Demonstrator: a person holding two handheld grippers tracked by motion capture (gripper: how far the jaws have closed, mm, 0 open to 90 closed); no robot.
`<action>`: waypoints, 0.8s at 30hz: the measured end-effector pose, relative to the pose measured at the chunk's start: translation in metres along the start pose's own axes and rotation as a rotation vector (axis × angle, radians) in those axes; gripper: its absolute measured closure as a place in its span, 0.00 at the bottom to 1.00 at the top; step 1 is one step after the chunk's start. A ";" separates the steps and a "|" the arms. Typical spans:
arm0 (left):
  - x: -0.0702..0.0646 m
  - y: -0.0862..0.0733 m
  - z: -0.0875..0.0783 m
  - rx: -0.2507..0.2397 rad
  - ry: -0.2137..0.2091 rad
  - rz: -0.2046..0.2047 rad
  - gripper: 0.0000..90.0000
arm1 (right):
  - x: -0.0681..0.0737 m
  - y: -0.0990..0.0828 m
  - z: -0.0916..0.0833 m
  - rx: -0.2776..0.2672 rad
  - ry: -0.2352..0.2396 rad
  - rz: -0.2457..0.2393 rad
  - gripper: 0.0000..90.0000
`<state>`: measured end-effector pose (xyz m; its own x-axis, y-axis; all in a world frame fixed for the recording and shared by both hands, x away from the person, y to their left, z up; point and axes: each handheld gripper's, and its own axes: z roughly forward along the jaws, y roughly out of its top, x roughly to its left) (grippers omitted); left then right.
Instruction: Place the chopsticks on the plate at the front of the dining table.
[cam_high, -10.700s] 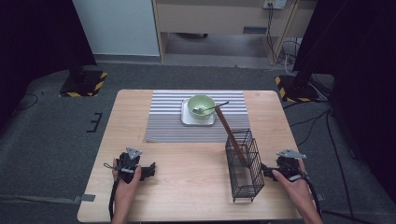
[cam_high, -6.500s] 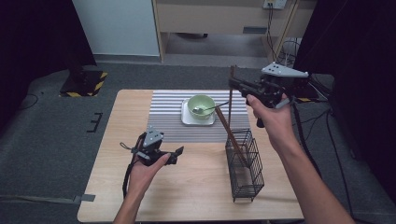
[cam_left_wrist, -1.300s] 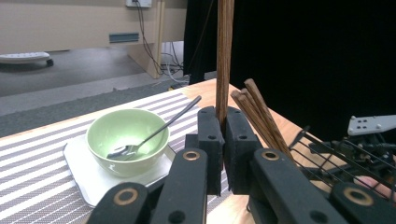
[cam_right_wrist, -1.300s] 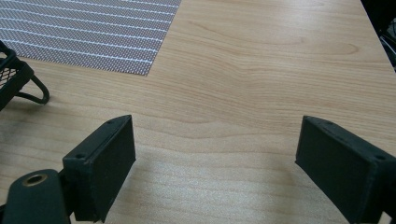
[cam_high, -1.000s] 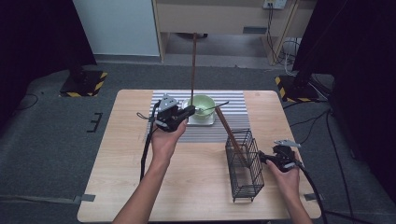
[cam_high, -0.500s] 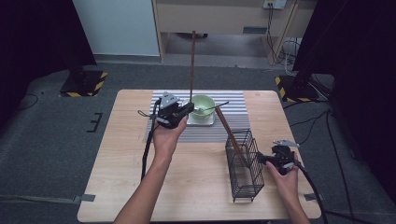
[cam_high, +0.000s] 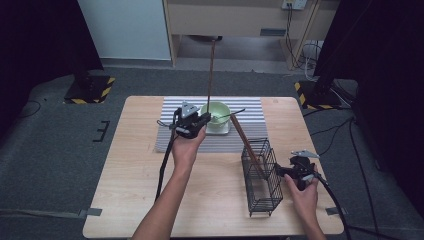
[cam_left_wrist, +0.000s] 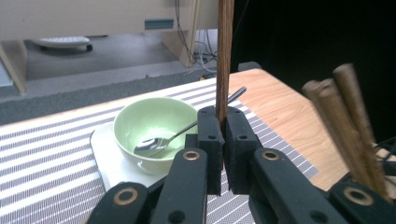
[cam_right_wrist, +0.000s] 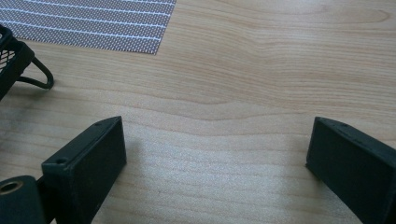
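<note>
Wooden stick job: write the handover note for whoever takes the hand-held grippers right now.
Left hand-held gripper: shut on one wooden stick, held upright beside the green bowl over the striped mat.
Right hand-held gripper: jaws have just been opening, nothing between them, low over the bare table beside the wire basket.
Done: one stick is out of the basket.
Left: more wooden sticks still lean in the basket; the held one has yet to be set down, probably by the bowl, which holds a spoon.

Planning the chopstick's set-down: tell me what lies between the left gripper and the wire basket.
In the high view, striped placemat and bare table separate the left gripper from the wire basket.
</note>
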<state>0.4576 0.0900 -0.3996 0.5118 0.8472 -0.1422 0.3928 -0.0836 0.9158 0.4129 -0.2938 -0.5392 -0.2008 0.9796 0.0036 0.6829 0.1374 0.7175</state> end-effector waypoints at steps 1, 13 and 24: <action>0.000 0.000 0.000 0.000 0.000 0.000 0.96 | 0.000 0.000 0.000 0.000 0.000 0.000 0.05; 0.010 -0.013 0.012 0.015 0.054 -0.047 0.96 | 0.000 0.000 0.000 0.000 -0.002 -0.003 0.05; 0.011 -0.026 0.024 0.041 0.074 -0.054 0.96 | 0.001 0.000 0.000 0.001 -0.003 0.000 0.05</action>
<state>0.4711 0.0887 -0.4344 0.4319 0.8874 -0.1613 0.4499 -0.0570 0.8912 0.4132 -0.2930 -0.5393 -0.1990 0.9800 0.0014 0.6838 0.1379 0.7165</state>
